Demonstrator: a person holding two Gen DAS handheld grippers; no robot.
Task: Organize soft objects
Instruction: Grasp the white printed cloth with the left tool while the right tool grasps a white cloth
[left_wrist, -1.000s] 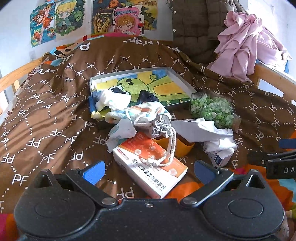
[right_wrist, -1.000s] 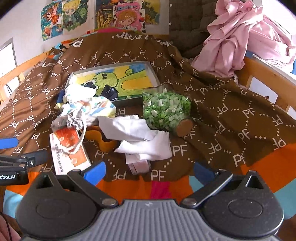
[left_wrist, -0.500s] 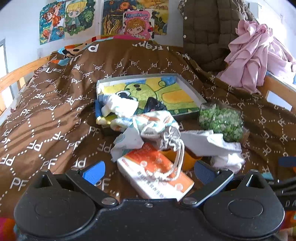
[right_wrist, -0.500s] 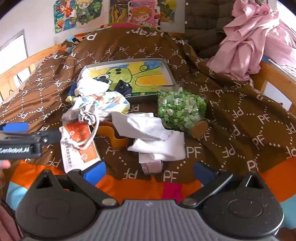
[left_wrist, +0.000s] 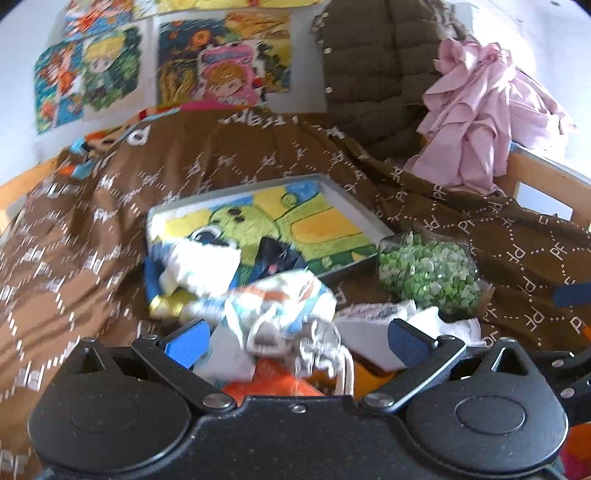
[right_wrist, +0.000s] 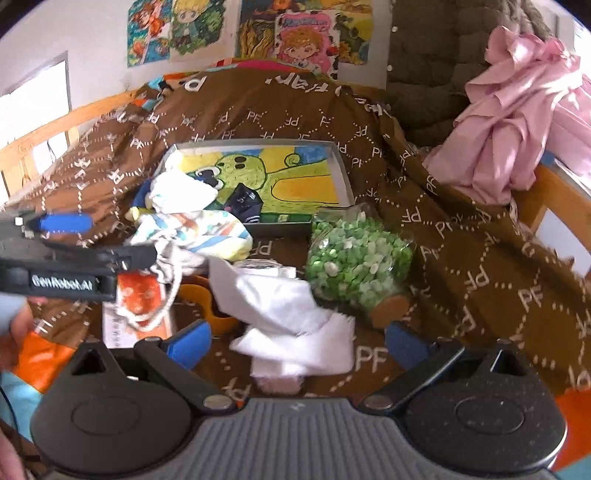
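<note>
A striped drawstring pouch (left_wrist: 280, 306) lies on the brown blanket, its grey neck and white cord just in front of my open left gripper (left_wrist: 295, 338); it also shows in the right wrist view (right_wrist: 195, 232). A white cloth (right_wrist: 288, 317) lies crumpled in front of my open right gripper (right_wrist: 297, 341); in the left wrist view it (left_wrist: 436, 325) sits at right. White socks (left_wrist: 199, 266) and a dark item (left_wrist: 275, 256) rest at the near end of the shallow box with the green cartoon picture (left_wrist: 343, 199). My left gripper shows from the side in the right wrist view (right_wrist: 66, 223).
A clear bag of green bits (right_wrist: 354, 262) lies right of the cloth. An orange medicine box (right_wrist: 136, 306) and an orange bowl (right_wrist: 201, 299) lie under the pouch cord. A pink garment (right_wrist: 517, 122) hangs on the wooden bed rail (right_wrist: 557, 199) at right.
Both grippers have moved forward toward the pile. The left one now has the pouch between its fingers; the right one is closer to the white cloth. Both stay open.
</note>
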